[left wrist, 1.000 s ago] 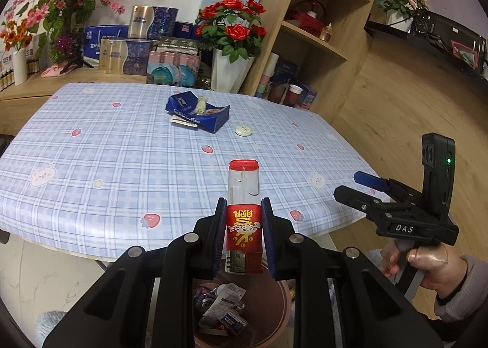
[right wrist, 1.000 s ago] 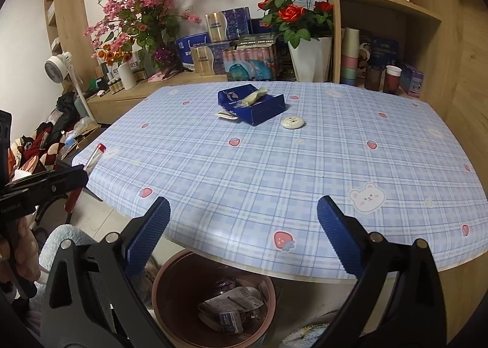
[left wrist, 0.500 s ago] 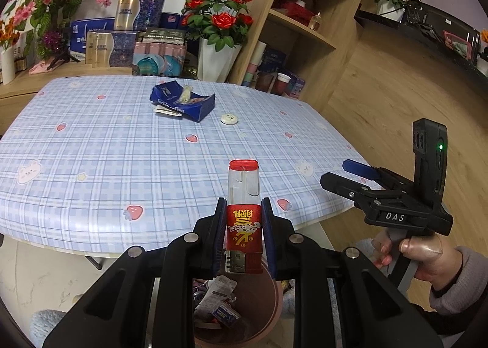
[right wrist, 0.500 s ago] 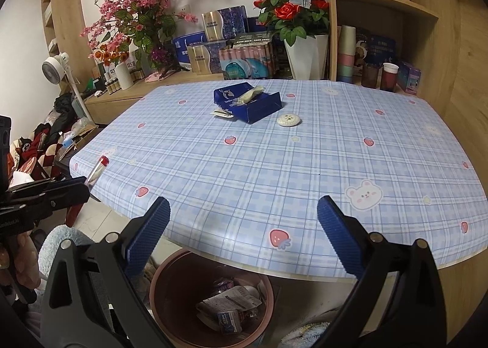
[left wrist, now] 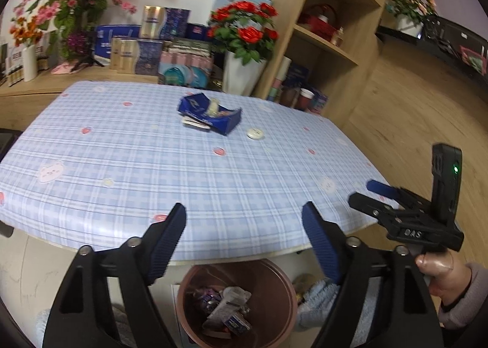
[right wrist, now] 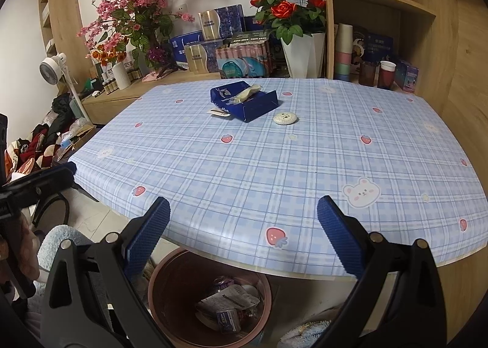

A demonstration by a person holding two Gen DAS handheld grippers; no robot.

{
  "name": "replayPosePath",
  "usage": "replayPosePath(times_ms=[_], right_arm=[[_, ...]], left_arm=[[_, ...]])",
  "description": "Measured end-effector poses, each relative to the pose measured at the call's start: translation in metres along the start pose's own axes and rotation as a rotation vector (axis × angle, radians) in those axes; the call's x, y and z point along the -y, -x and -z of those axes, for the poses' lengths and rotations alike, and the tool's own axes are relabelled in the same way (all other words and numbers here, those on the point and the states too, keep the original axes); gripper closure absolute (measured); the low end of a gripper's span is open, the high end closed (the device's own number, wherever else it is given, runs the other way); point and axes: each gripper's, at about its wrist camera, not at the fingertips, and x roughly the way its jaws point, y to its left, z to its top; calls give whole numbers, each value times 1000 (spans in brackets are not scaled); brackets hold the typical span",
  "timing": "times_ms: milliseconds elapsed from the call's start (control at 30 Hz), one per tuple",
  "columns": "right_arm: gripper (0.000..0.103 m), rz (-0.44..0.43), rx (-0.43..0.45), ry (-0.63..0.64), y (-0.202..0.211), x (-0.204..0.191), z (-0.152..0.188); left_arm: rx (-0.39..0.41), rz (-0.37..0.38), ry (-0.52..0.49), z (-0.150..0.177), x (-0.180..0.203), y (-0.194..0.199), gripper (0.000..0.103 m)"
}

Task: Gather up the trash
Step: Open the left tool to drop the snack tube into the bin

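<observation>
**Trash round: items at table and bin**

Below the near table edge, at 6 o'clock in both wrist views: bin [left wrist: 238,302], brown, round, holding crumpled wrappers [right wrist: 231,305]. It stands under the table's overhang, probably so that waste can be dropped straight from the edge.

Left gripper [left wrist: 244,244]: jaws opening, wide apart, nothing between them. It hangs directly over the bin mouth, a position that suits a drop.

Right gripper [right wrist: 244,238]: jaws wide, nothing held, tilted down over the table edge. It appears to be waiting its turn.

Table [right wrist: 274,171]: blue checked cloth with strawberry and bear prints.

Remaining trash, at 12 o'clock on the cloth, well apart from both grippers:
- blue box [right wrist: 244,99], torn open, pale wrapper lying in it;
- small flat packet [right wrist: 220,112] touching the box at its 8 o'clock;
- round white disc [right wrist: 285,118] just beside the box at its 4 o'clock.

Judgement: these three look like the next pickups.
</observation>
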Motion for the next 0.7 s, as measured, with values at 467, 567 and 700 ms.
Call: replayPosePath(times_ms=[467, 567, 700], right_arm=[[7, 11, -10, -6, -2, 2, -1], [7, 16, -9, -10, -3, 5, -3], [7, 22, -12, -13, -5, 8, -4]], left_arm=[[24, -105, 37, -6, -18, 1, 10], [29, -121, 32, -8, -20, 0, 8], [25, -137, 30, -11, -22, -4, 7]])
